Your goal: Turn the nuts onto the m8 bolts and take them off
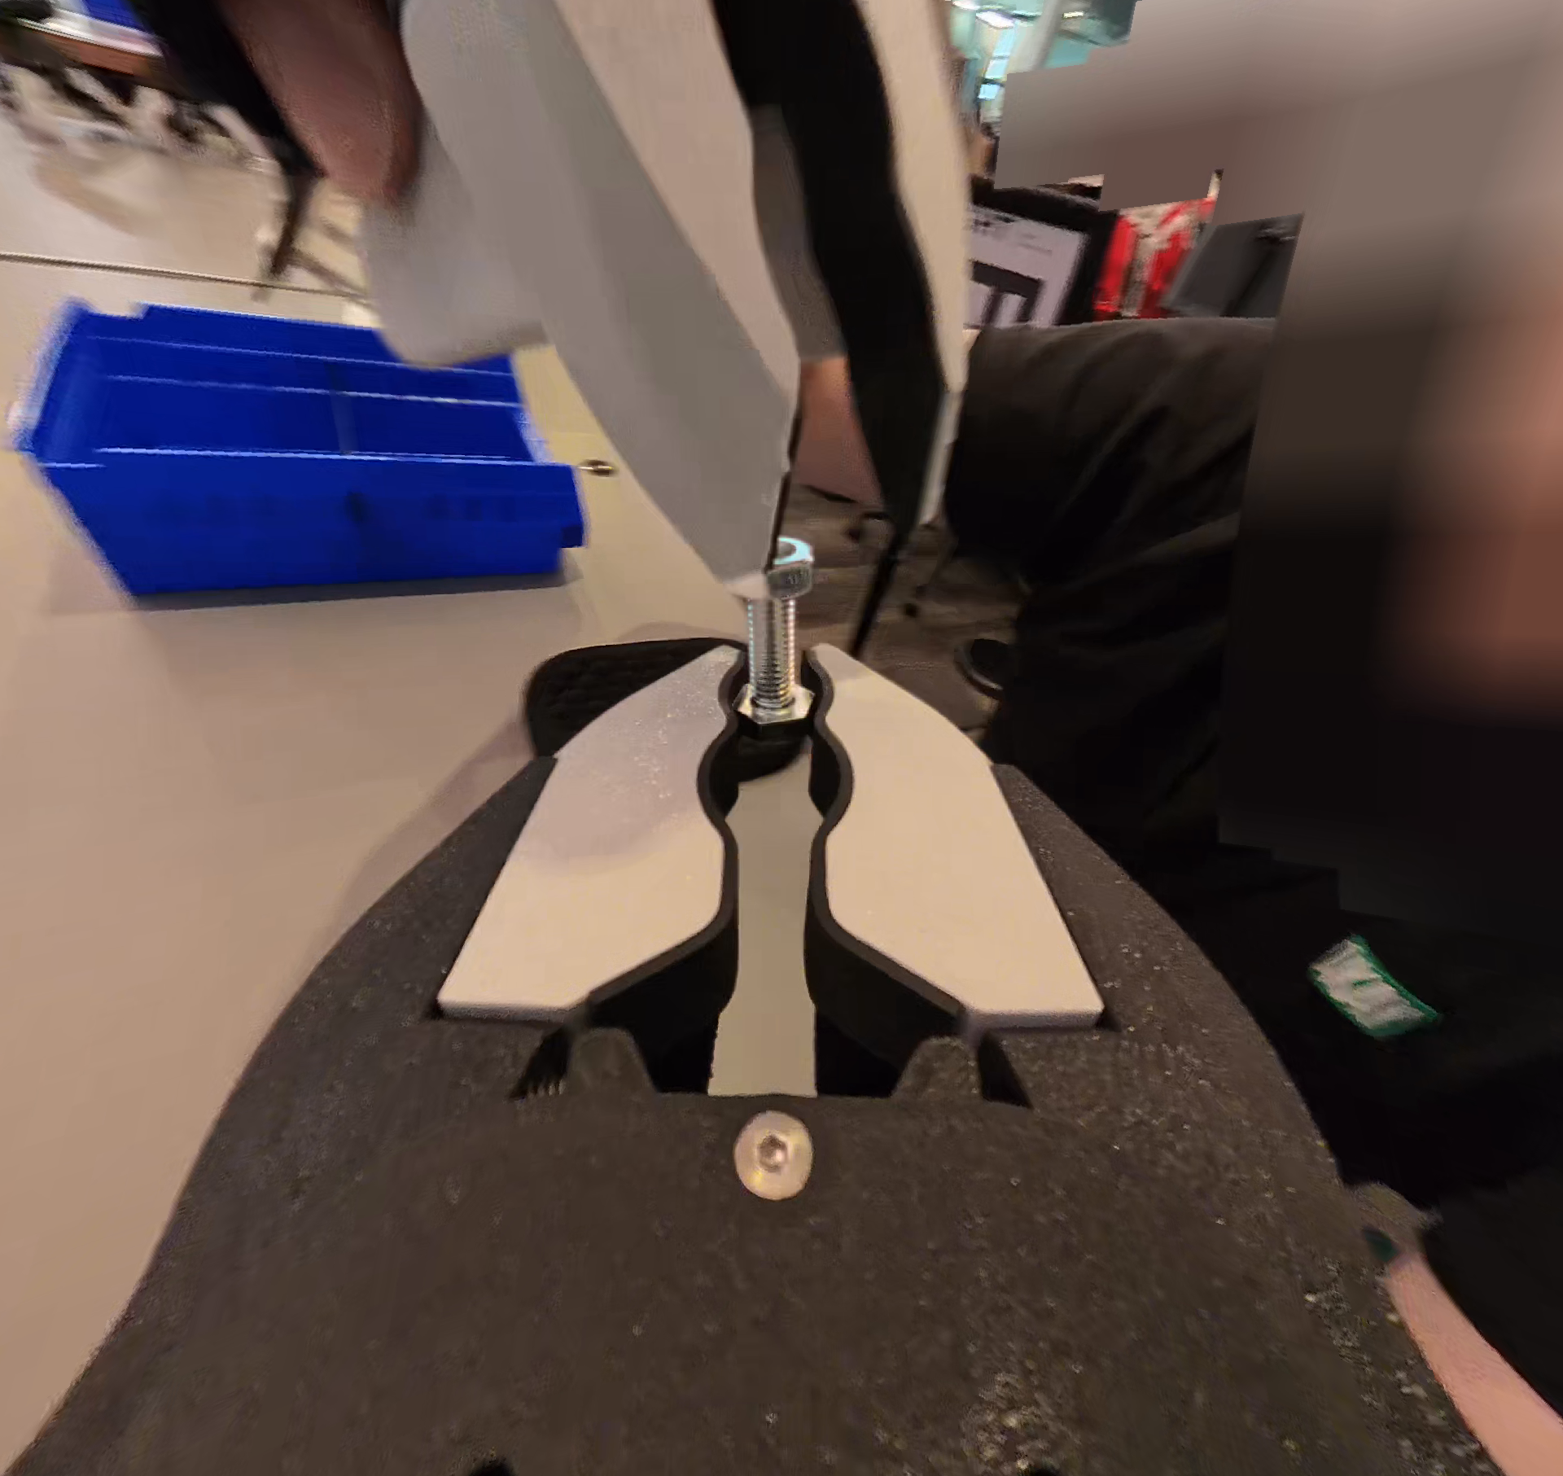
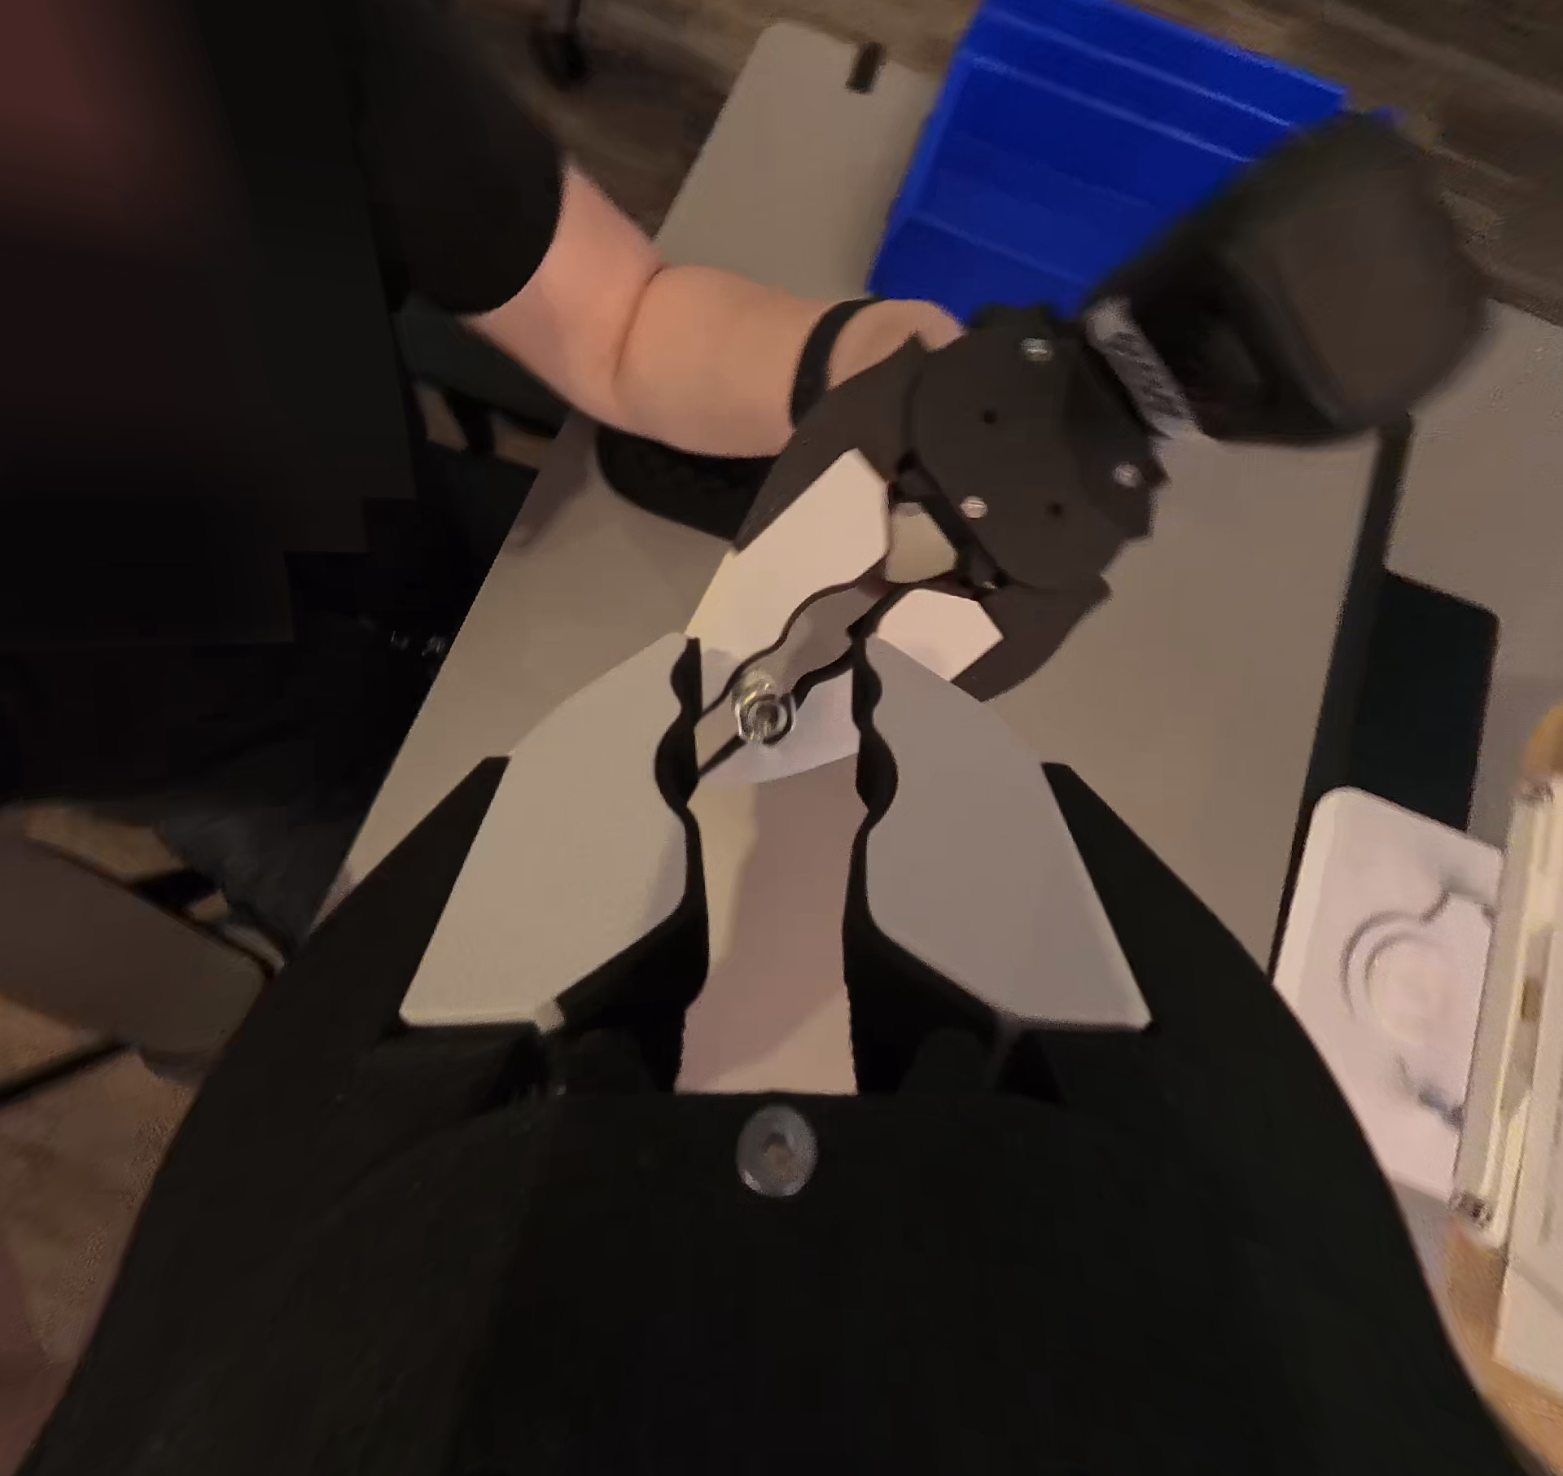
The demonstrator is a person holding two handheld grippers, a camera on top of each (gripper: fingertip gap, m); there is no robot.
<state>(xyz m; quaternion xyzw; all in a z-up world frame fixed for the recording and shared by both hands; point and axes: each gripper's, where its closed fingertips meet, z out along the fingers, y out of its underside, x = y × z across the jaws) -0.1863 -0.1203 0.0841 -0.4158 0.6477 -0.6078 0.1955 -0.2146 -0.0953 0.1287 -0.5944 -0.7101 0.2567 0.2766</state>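
Bolt [image 1: 774,657] upright, head clenched in left gripper [image 1: 774,704] jaws above the bench [image 1: 211,759] edge; nut [image 1: 791,568] near its tip. Right wrist view alone shows right gripper [image 2: 774,704] jaws parted around the nut; blue bin [image 1: 296,463] well apart.

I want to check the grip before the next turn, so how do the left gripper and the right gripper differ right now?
The left gripper is shut on the bolt's lower end, while the right gripper is open, its gap wider than the nut at the top. The left gripper lies low over the table, and the right gripper comes down steeply from above. Both have grey fingers on black bodies.
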